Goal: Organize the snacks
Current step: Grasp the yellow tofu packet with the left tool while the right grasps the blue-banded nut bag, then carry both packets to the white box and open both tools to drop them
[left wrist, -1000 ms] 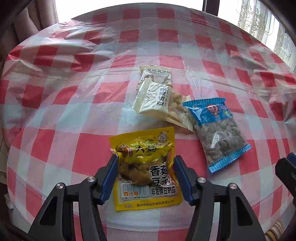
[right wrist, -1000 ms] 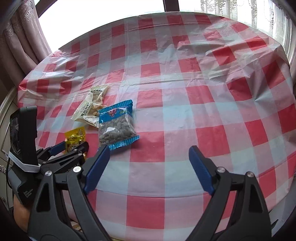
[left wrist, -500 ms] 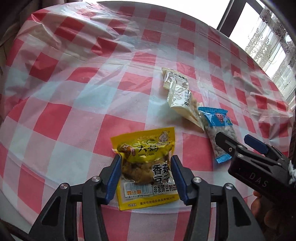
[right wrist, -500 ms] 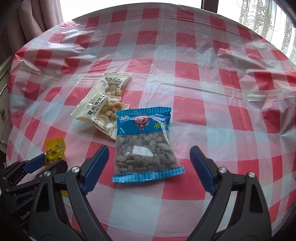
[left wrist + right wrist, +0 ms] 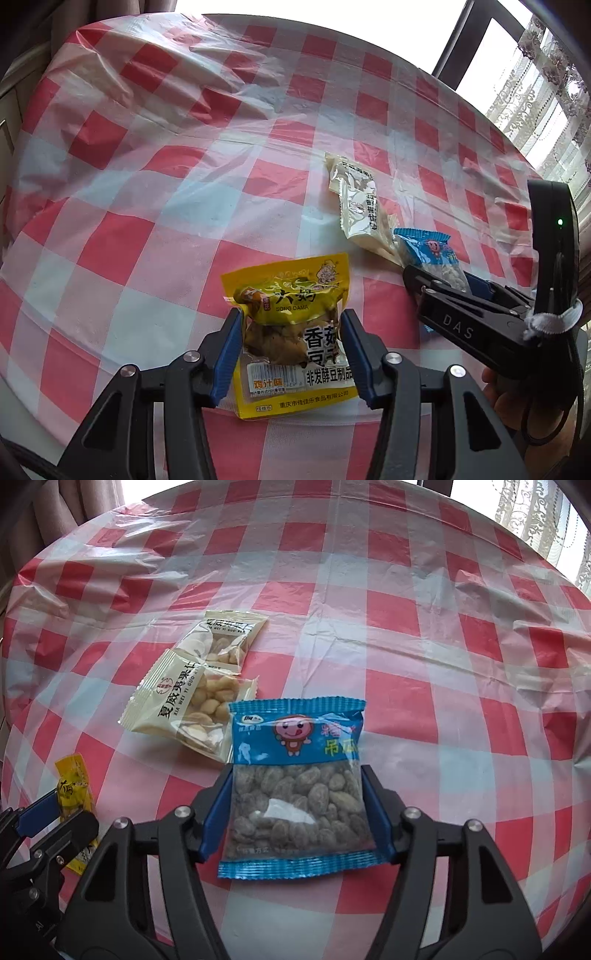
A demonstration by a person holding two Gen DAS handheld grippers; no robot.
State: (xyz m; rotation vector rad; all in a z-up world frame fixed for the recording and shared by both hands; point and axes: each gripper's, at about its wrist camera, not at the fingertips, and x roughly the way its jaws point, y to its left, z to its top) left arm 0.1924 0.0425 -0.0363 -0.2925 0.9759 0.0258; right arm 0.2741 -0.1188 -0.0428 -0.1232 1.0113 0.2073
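snacks are all out on the checked tablecloth [image 5: 406, 635], four packets in a loose cluster, and both tools are on a packet at once. the left gripper [image 5: 291, 343] has its blue pads against both sides of the yellow packet [image 5: 288, 295], and the film bulges up between them, so that reads as a grip. the right gripper [image 5: 295, 808] has just been closing, with the blue packet [image 5: 295, 760] of dark seeds between its jaws; the pads sit right at the bag's two edges and look to be touching, so the pinch seems on or nearly on, and from the left view the jaws straddle that same bag. the bag lies flat on the cloth, not lifted.

just beyond the blue packet, the near cream nut packet [image 5: 184, 705] has a corner tucked under the blue one's top edge, and the far cream nut packet [image 5: 229, 638] is partly overlapped by the near one. neither is being handled.

as a judgement, the tidying is early: no tray, box or neat row shows anywhere, two packets are only now being taken up, and two more wait. lifting the blue one may drag the cream packet under it. thin film, so a slip is possible.
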